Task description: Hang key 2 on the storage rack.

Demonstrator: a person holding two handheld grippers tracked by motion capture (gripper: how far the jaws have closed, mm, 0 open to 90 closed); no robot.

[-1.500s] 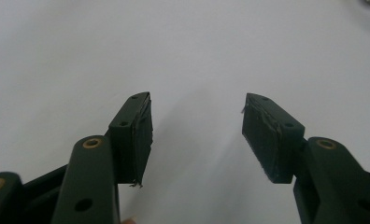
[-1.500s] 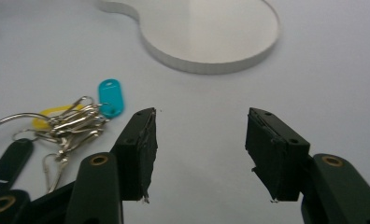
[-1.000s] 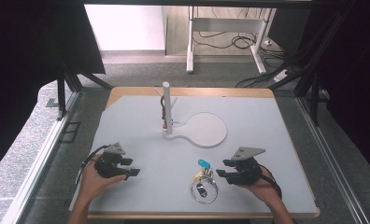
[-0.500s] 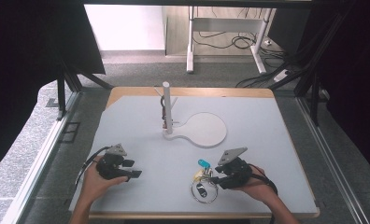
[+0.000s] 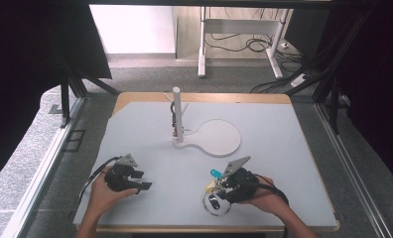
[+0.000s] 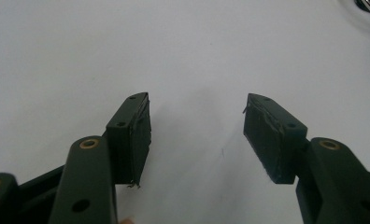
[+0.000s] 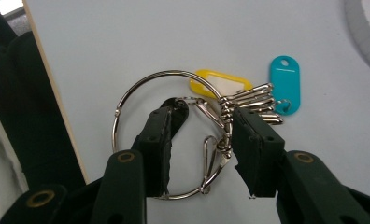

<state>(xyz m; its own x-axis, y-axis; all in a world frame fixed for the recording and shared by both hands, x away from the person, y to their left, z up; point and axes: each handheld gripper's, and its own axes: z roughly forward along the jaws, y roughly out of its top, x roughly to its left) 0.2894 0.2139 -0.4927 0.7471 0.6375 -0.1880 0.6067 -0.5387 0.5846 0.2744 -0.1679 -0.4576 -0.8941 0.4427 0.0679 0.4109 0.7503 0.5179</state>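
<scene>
On table (image 5: 284, 148), key ring (image 7: 141, 93), clips (image 7: 248, 100), tags (image 7: 284, 84)

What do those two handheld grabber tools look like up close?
Both the left gripper and the right gripper have two matte black jaws with flat rectangular pads, brass-coloured rivets and small screw holes. From above, each carries a grey three-cornered plate and a thin dark cable. The forearms are bare.

No legible text or labels.

Metal key ring (image 7: 171, 135), tags attached, flat on table (image 7: 127, 37)
</scene>
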